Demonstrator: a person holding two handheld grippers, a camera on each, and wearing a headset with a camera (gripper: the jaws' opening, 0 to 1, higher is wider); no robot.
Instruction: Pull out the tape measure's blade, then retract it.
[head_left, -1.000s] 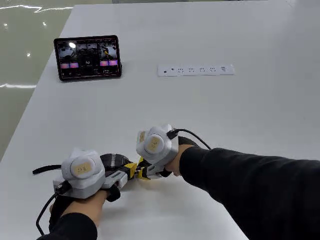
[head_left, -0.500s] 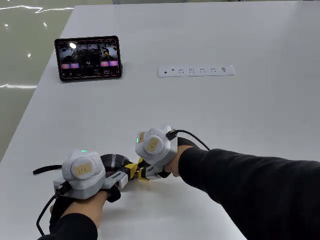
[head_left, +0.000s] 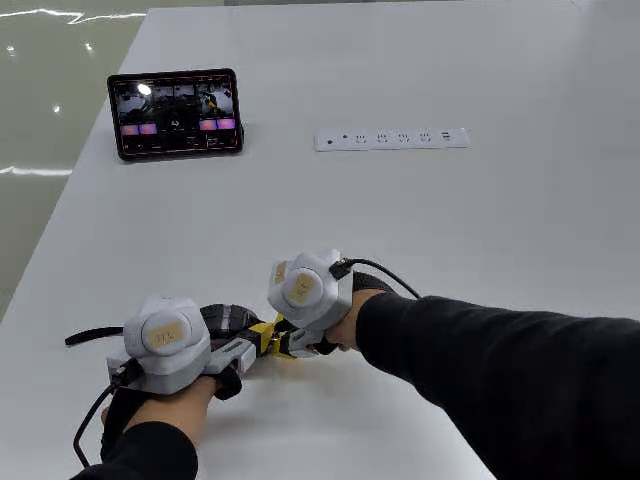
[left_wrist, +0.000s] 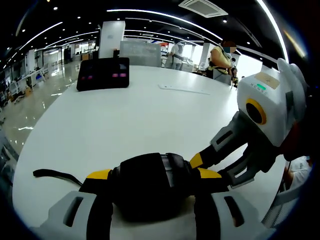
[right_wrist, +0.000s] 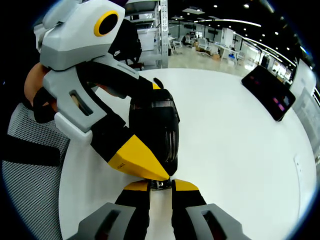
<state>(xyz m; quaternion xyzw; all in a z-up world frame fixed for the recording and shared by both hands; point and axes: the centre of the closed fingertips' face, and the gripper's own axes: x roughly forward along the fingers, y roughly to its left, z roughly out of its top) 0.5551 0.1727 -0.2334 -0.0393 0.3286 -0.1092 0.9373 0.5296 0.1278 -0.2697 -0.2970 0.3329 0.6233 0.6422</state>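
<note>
the left gripper (left_wrist: 152, 175) has its yellow-tipped jaws spread about as wide as the black tape measure (left_wrist: 150, 192), which sits between them with one jaw against each side of the case. the case's black strap (left_wrist: 52, 175) trails off past that gripper's left jaw onto the white table (left_wrist: 125, 120).

the right gripper (right_wrist: 161, 185) comes in from the left gripper's right, its nose meeting the case just beyond the left jaw tips. its jaws are drawn almost together, pinching a small metal blade tip (right_wrist: 161, 184) right at the case. no length of blade shows between the tips and the case (right_wrist: 156, 122).

in the head view the two grippers (head_left: 250, 345) (head_left: 282, 342) meet nose to nose over the tape measure (head_left: 228, 321), near the table edge closest to the person. a tablet (head_left: 175, 113) and a white power strip (head_left: 392, 139) lie well ahead of both grippers.
</note>
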